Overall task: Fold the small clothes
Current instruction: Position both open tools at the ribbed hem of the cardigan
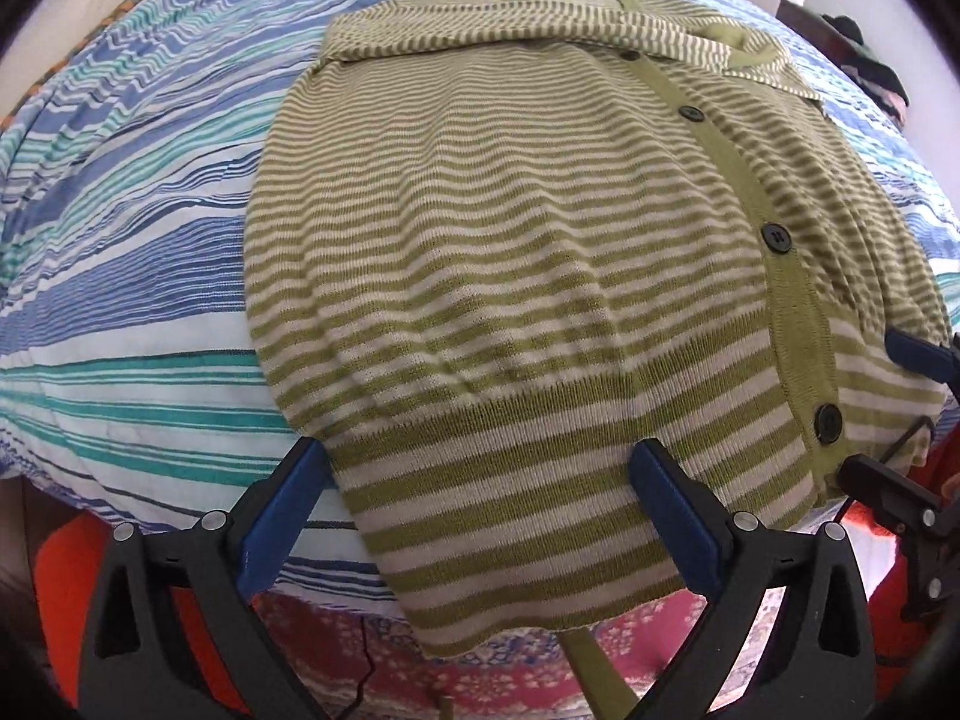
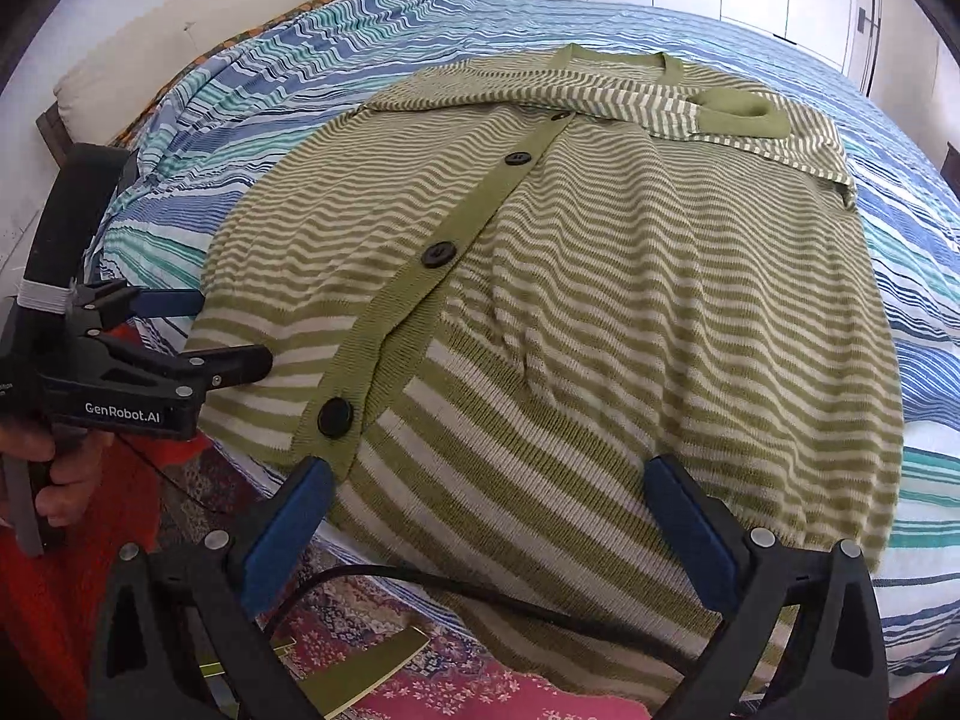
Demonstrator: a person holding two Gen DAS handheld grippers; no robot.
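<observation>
Cardigan (image 1: 510, 252) lies flat on the bed (image 1: 120, 210), its hem at 6 o'clock between both wide-open, empty claws: left claw (image 1: 480, 516), right claw (image 2: 486, 534).

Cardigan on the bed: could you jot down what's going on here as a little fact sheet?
garment: green-and-cream striped cardigan, buttoned
sleeves: folded across the chest near the neckline
surface: blue-striped bedsheet
hem: hangs over the bed's near edge
left gripper: open above the hem, holding nothing
right gripper: open above the hem, holding nothing
</observation>
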